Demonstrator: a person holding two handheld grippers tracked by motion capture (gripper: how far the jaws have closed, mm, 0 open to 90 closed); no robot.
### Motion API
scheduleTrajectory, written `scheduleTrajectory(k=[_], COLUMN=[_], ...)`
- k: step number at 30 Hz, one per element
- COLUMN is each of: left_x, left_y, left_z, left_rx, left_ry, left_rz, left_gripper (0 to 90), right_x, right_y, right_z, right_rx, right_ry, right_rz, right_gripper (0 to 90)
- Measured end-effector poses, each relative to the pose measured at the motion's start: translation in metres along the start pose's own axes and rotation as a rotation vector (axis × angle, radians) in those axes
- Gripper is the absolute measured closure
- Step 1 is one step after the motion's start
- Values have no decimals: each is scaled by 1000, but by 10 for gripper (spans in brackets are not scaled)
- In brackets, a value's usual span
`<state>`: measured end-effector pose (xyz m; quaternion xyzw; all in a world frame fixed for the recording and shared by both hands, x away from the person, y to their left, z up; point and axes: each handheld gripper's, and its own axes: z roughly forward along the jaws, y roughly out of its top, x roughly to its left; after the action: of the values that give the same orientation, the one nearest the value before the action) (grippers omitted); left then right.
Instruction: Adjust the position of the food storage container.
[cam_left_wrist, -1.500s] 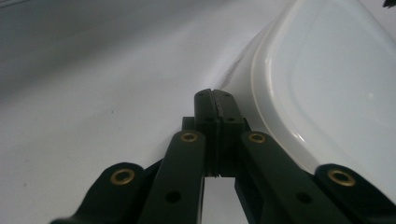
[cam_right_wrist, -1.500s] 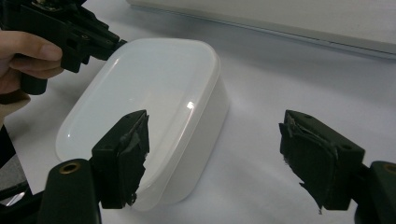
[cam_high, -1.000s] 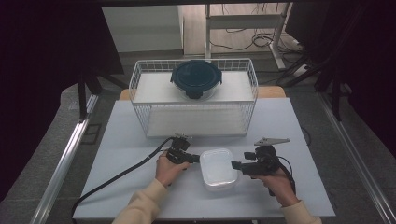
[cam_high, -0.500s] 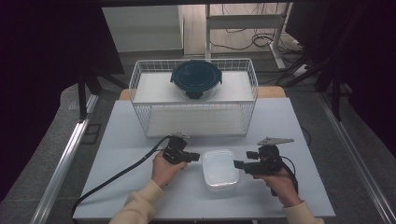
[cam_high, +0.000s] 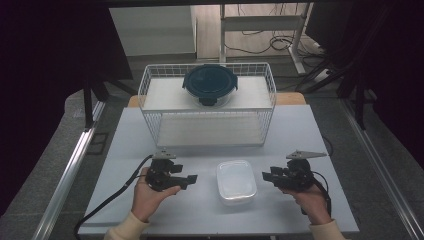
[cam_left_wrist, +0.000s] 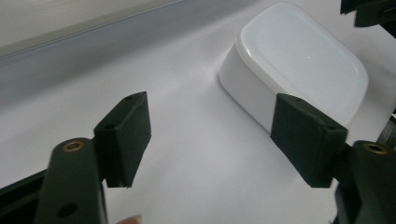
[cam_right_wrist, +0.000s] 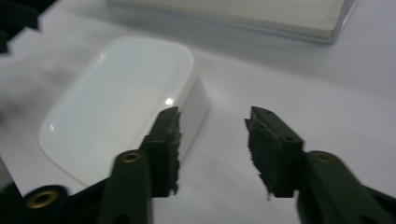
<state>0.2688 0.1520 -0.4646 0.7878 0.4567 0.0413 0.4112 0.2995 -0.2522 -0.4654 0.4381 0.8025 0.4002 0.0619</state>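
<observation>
A white lidded rectangular container lies on the white table between both hands. My left gripper hovers a short way to its left, jaws open and empty, pointing at it. In the left gripper view the container lies ahead and to the right of the open jaws. My right gripper sits just right of the container, open and empty. In the right gripper view the container is beside the left finger, apart from the gripper.
A white wire basket stands at the back of the table. A round dark-lidded container rests on its top shelf. A black cable trails from the left gripper toward the front left edge.
Both grippers have drawn away sideways from the white container, the left one leftward and the right one rightward. The container stays where it was.
</observation>
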Motion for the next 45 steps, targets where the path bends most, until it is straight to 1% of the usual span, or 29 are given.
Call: scheduleTrajectory(k=[2, 3, 6, 8, 12, 14, 18, 20, 22, 26, 27, 29, 30, 35, 40, 45], left_x=[3, 5, 10, 13, 16, 16, 16, 16, 16, 16, 16, 15, 15, 15, 16, 17], left_y=[-5, -7, -13, -15, -15, -15, -15, -15, -16, -16, -16, -16, -16, -17, -17, -17], left_z=[-7, -10, -16, -18, -21, -23, -23, -22, -21, -19, -18, -17, -17, -15, -15, -14], left_rx=[-11, -13, -19, -19, -24, -28, -26, -20, -14, -4, -1, -2, -4, 2, 4, 11], left_ry=[7, 8, 19, 19, 25, 24, 23, 21, 20, 18, 14, -13, -15, -7, 1, 18], left_rz=[-12, -17, -32, -40, -39, -40, -37, -34, -32, -30, -30, -38, -38, -35, -32, -23], left_gripper=[265, 260, 252, 249, 243, 243, 242, 243, 245, 247, 247, 248, 248, 251, 251, 251], right_x=[1, 2, 4, 5, 12, 17, 29, 32, 34, 36, 37, 39, 41, 47, 55, 58], right_y=[-2, -4, -8, -10, -13, -14, -14, -14, -14, -15, -15, -15, -15, -9, -3, 4], right_z=[0, 0, 4, 8, 20, 25, 31, 33, 34, 36, 37, 39, 40, 48, 60, 68], right_rx=[22, 35, 66, 96, 160, 182, 199, 201, 206, 209, 210, 211, 210, 185, 180, 173], right_ry=[-14, -20, -42, -51, -48, -54, -42, -37, -53, -42, -43, -39, -38, -44, -37, -39], right_rz=[-23, -35, -60, -75, -117, -139, -171, -179, -187, -183, -186, -191, -192, -190, -201, -210], right_gripper=[627, 668, 835, 889, 893, 892, 892, 893, 893, 893, 893, 893, 893, 893, 893, 893])
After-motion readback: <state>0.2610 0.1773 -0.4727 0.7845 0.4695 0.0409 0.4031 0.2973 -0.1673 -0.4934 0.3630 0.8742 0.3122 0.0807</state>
